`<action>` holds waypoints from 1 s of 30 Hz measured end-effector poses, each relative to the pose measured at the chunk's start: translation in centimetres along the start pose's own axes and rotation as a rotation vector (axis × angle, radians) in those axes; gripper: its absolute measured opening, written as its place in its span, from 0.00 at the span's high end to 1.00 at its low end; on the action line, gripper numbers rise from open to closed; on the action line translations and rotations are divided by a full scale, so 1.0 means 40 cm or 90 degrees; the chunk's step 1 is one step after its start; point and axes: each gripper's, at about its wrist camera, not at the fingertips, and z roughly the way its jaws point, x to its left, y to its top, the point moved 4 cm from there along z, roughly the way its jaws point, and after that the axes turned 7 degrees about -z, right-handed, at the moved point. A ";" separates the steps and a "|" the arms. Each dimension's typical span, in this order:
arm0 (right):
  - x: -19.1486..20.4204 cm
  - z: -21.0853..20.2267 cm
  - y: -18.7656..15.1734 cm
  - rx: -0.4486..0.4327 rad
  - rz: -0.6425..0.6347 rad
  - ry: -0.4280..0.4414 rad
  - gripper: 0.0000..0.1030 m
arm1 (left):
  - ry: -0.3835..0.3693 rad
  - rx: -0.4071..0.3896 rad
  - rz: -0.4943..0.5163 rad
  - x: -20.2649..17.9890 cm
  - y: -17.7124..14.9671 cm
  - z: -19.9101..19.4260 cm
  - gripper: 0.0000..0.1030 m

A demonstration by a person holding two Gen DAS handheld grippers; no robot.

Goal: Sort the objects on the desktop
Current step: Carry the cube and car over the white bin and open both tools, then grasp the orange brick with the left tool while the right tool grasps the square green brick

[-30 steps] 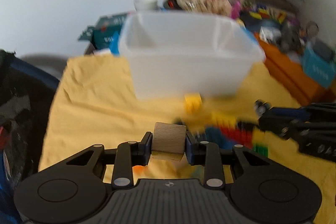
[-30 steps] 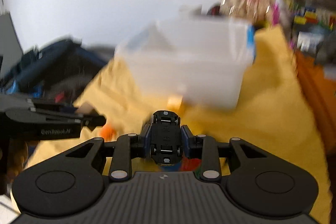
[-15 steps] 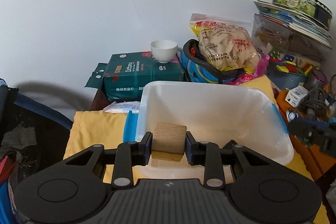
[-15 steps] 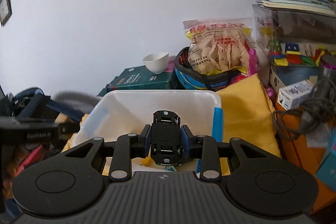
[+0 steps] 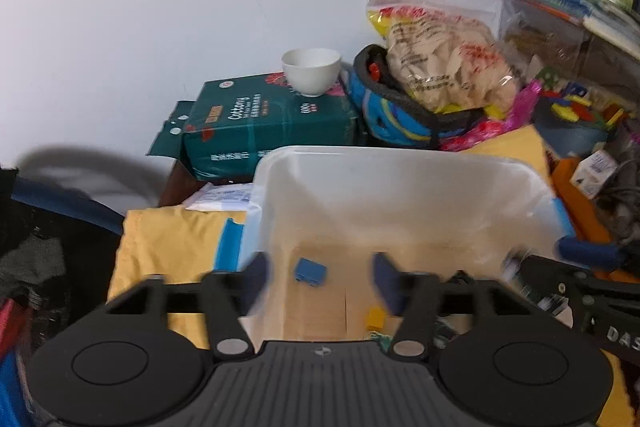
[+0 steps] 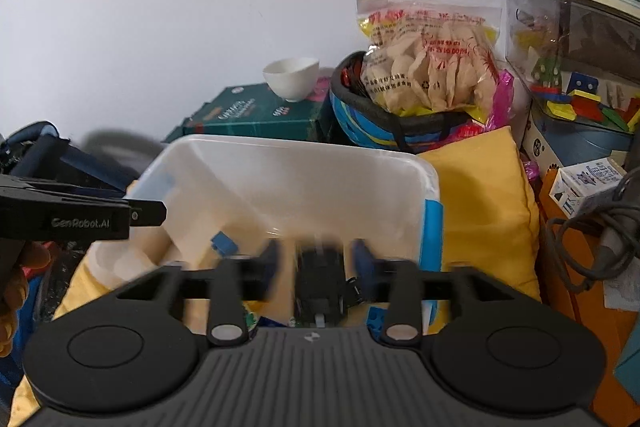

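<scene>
Opening right tool [image 6: 316, 263]: black toy [image 6: 320, 279] between, right view only.

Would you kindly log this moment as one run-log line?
left tool: opening, nothing between | right tool: opening, black toy car between, pads apart | both over white bin

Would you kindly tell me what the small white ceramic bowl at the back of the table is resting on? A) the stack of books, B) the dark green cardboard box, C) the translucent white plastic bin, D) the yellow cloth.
B: the small white ceramic bowl sits on top of the dark green cardboard box, behind the translucent white plastic bin.
</scene>
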 end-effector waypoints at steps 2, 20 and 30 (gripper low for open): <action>-0.003 0.004 0.004 -0.004 -0.009 -0.009 0.35 | 0.008 0.000 0.012 0.002 -0.003 0.006 0.32; 0.085 -0.157 -0.406 0.091 -0.028 0.026 0.43 | -0.001 0.084 0.096 0.135 -0.451 -0.077 0.33; 0.121 -0.082 -0.484 0.147 -0.037 0.019 0.55 | 0.007 0.113 0.085 0.135 -0.502 -0.002 0.51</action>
